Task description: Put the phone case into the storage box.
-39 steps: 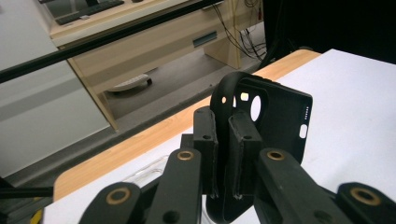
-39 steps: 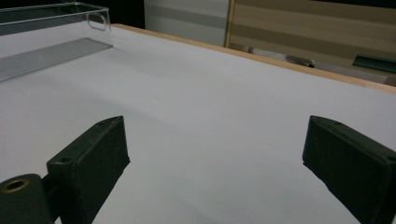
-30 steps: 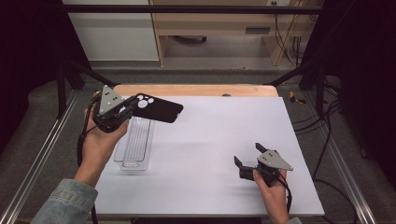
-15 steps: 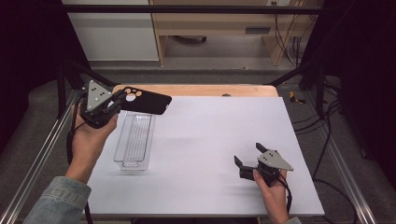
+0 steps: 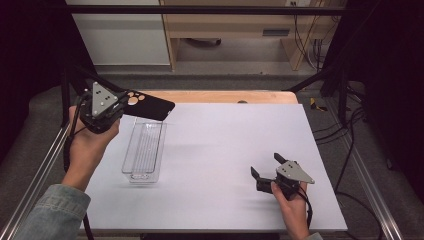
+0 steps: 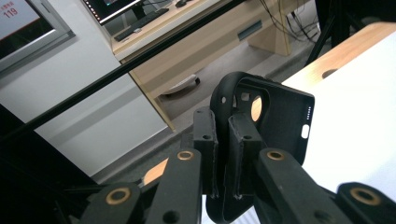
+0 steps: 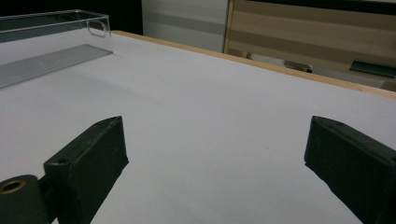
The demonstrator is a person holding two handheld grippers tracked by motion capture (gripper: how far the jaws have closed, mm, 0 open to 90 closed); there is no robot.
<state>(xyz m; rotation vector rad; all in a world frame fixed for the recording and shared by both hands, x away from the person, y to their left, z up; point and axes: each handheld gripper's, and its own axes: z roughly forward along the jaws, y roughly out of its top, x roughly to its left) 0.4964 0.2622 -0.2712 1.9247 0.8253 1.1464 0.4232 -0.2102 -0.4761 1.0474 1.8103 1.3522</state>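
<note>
Black phone case [image 5: 149, 106], held up in the air above the far end of the clear plastic tray [image 5: 144, 150], not touching it. Camera cutouts toward the gripped end, flat body reaching out level over the tray's far rim. Seen in the left gripper view [image 6: 261, 116] edge-on between the jaws, rounded cutouts at the top, a small white slot on its right rim, inner side turned to the right.

Left gripper [image 5: 116, 109] clamped on the case's cutout end, jaws pressed close together with only the thin case wall between them. Grey three-cornered plate on top, hand wrapped around the body, denim sleeve [image 5: 47, 215] trailing off below and left of the tray. Gripper itself just beyond the tray's far left corner, raised off the table.

Tray lying lengthwise on the white table top [image 5: 220, 145], near its left side, ribbed floor, nothing inside it. In the right gripper view, one corner of the tray [image 7: 56, 42] at the upper left, well beyond the jaws.

Right gripper [image 5: 265, 167] well apart from the tray, off to its right and nearer the person, resting low at the table surface in a hand. Jaws spread wide, nothing between them but bare white table top [image 7: 210, 121].

Wooden table edge [image 5: 235, 96] beyond the tray's far end, a pale desk [image 5: 240, 30] farther back on the floor behind.
</note>
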